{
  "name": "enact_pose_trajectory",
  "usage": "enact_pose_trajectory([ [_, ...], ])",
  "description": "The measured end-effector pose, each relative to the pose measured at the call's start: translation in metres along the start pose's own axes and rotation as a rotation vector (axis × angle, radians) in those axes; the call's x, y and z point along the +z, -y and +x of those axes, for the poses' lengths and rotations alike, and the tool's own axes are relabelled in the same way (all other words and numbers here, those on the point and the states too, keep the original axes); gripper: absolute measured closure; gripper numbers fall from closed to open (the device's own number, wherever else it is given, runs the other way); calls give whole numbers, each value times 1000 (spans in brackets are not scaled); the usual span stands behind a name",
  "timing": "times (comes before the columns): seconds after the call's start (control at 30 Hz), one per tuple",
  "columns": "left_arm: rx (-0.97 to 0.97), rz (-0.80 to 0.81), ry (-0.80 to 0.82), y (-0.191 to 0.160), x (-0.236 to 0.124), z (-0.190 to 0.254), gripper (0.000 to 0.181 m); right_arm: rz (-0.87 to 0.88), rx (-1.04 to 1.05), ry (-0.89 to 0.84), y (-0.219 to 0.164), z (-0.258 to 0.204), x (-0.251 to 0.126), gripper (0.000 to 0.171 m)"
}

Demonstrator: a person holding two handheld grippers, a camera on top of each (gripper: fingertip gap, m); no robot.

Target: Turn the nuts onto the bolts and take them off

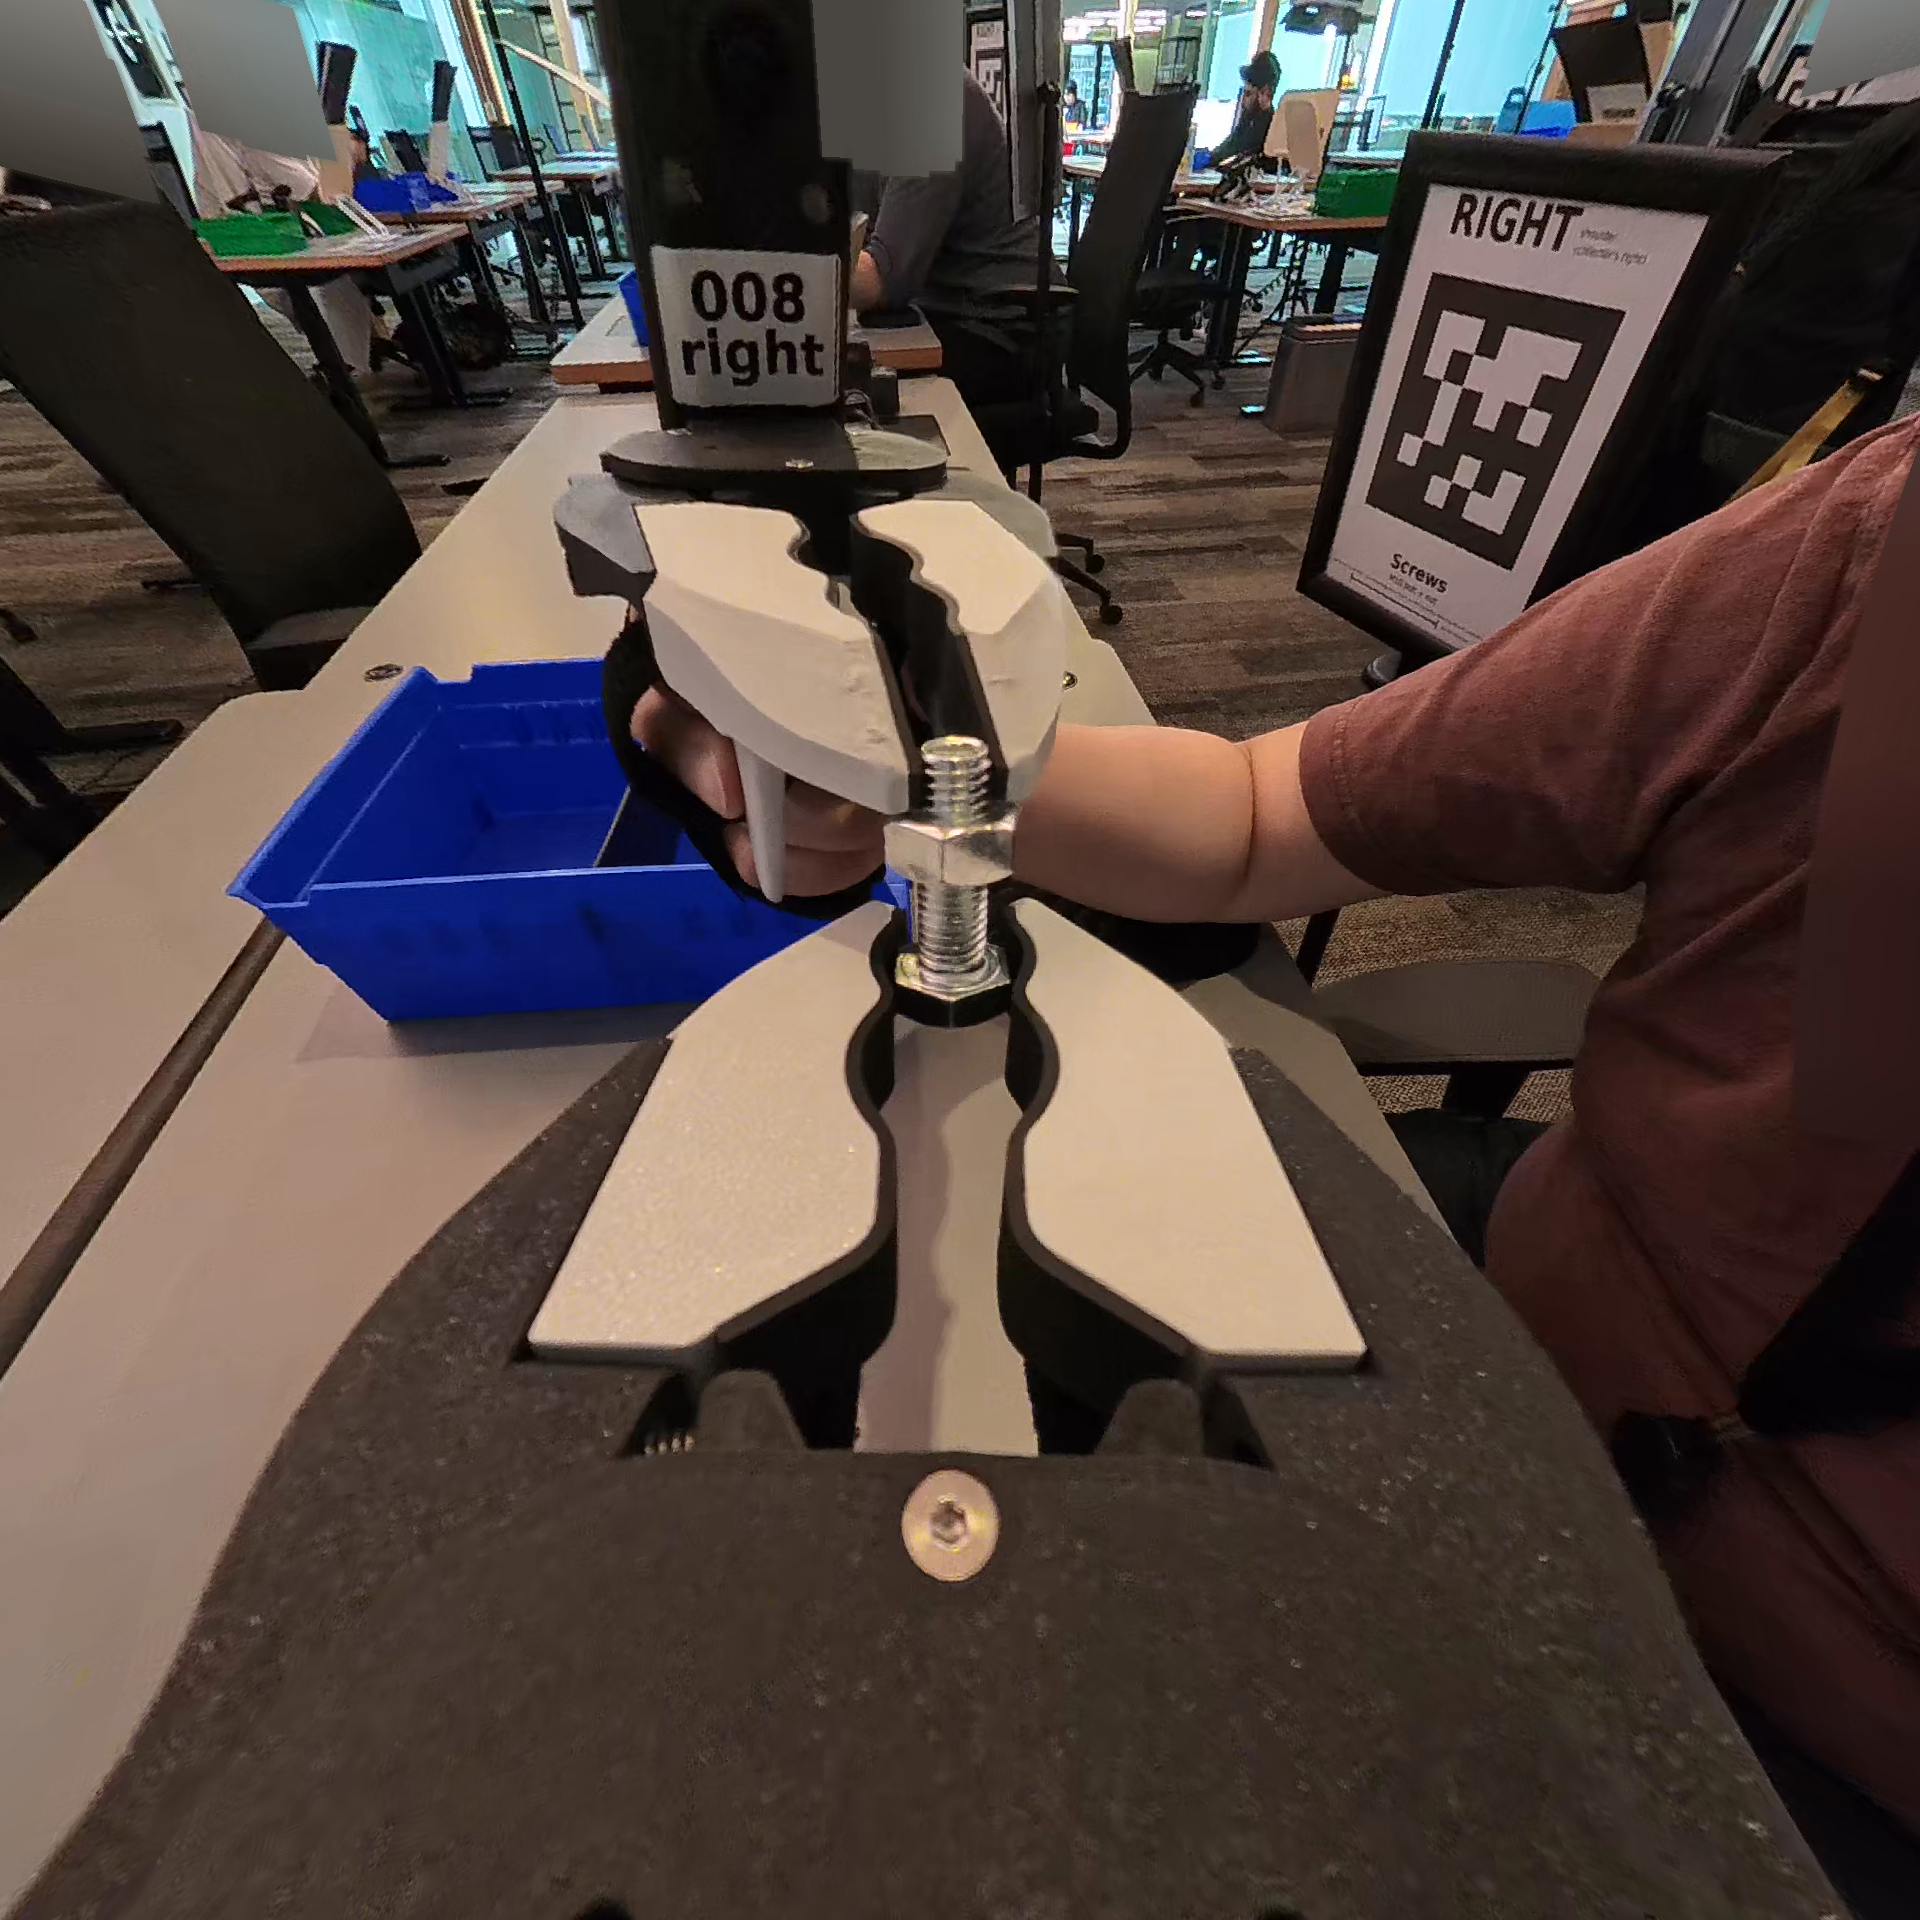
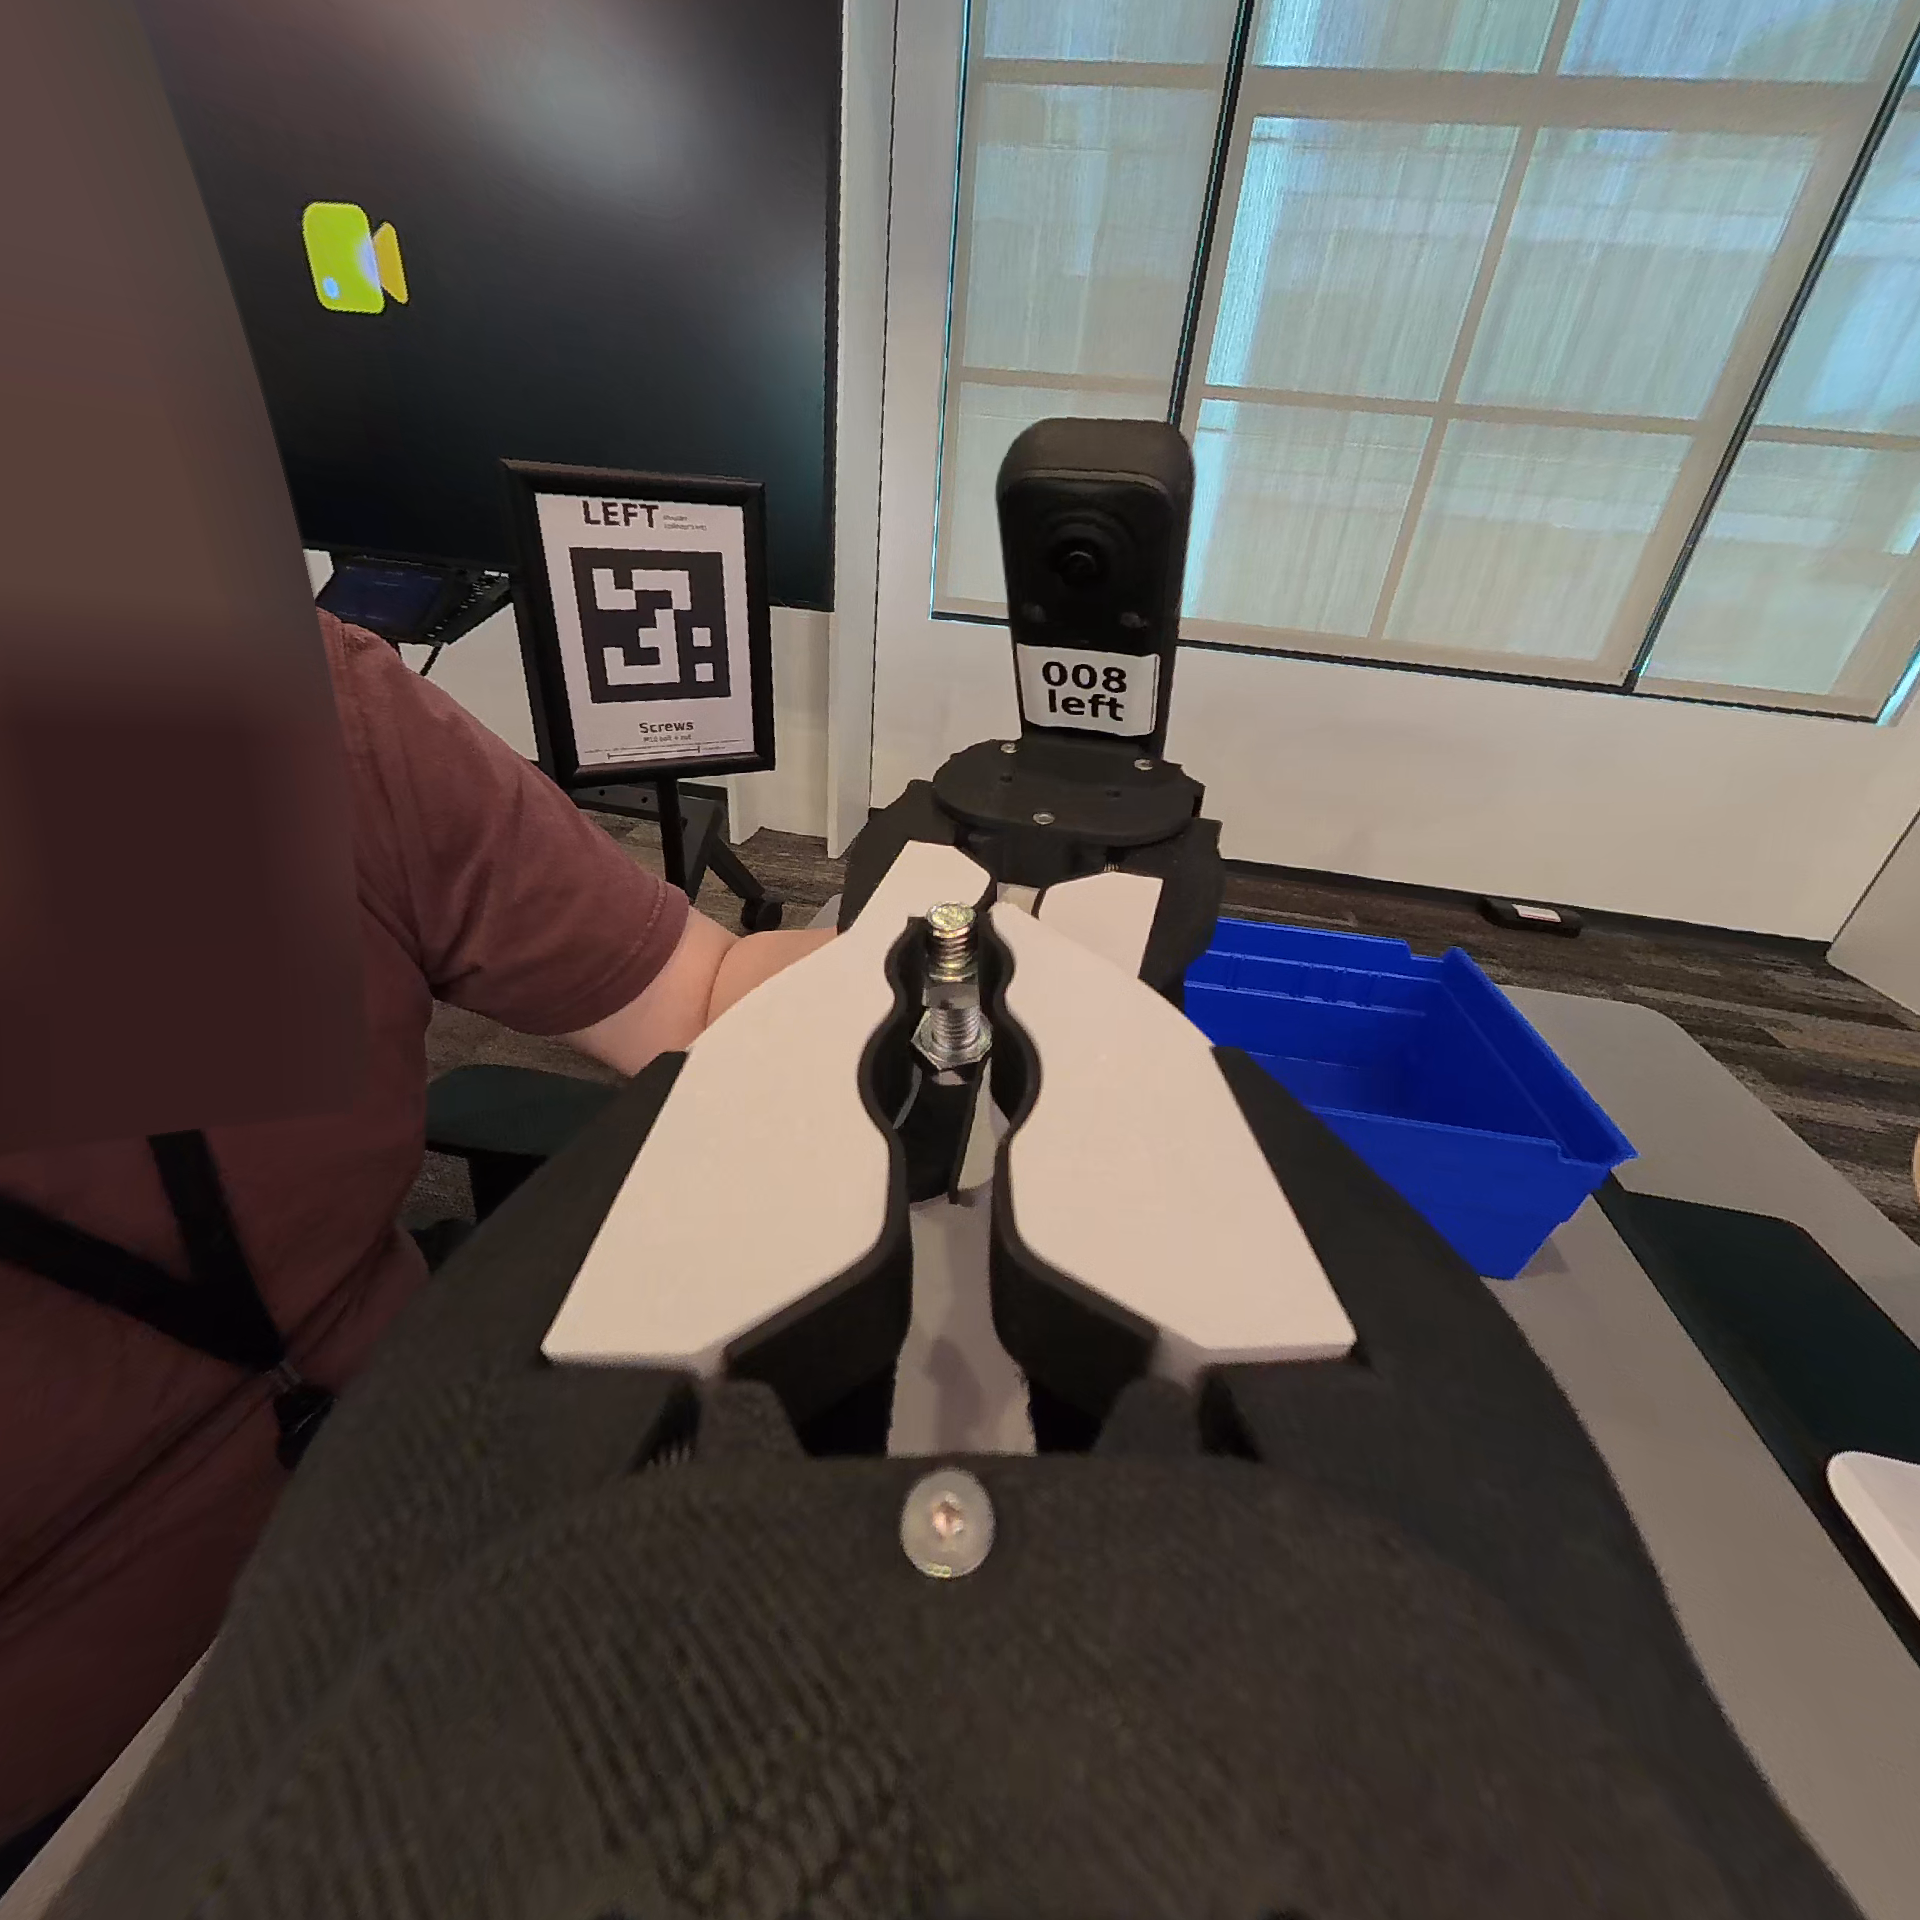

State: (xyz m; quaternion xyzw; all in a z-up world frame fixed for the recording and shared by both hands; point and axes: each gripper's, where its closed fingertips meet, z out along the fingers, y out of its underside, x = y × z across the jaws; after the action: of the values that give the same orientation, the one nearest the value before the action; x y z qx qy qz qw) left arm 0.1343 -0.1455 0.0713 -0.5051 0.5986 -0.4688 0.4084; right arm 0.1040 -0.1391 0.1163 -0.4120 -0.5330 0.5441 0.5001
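The bolt hangs in the air between the two tools, upright in the left wrist view, with a nut partway along its thread. The left gripper is clamped on the bolt's hexagonal head at the lower end, its pale fingers nearly closed around it. From the far side the right gripper meets it nose to nose, its tips closed at the threaded end, resting just above the nut; whether they pinch the thread or the nut itself I cannot make out from here. A hand wraps the right tool's handle with a finger on the trigger, the bare forearm reaching in level from a dark red sleeve.

The right wrist view looks down the bolt from the thread end and shows the left tool's camera standing up behind, a window beyond. Both views catch the blue bin on the grey table, well apart from the bolt. Only the left view shows the room with desks and office chairs.
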Motion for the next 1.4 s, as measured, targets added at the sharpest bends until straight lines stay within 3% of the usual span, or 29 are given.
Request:
enact_pose_trajectory([
  [0.13, 11, -6, 34, -1, 2, -4, 166, 10, 16, -9, 0, 3, 0, 159],
  [0.23, 10, -9, 76, -1, 1, -10, 166, 34, 14, -61, 5, 9, -2, 142],
  [0.43, -22, -27, 127, -3, -2, -19, 166, -5, -2, -122, 4, 15, -3, 144],
  [0.6, -13, -30, 121, -4, 0, -18, 166, -40, -8, -117, -3, 15, 0, 161],
  [1.0, -20, 13, 90, 2, 3, -12, 158, -2, -26, -104, 0, 11, 4, 161],
  [1.4, -1, -1, 134, 1, 3, -16, 167, 21, -9, -85, 3, 12, 0, 161],
])
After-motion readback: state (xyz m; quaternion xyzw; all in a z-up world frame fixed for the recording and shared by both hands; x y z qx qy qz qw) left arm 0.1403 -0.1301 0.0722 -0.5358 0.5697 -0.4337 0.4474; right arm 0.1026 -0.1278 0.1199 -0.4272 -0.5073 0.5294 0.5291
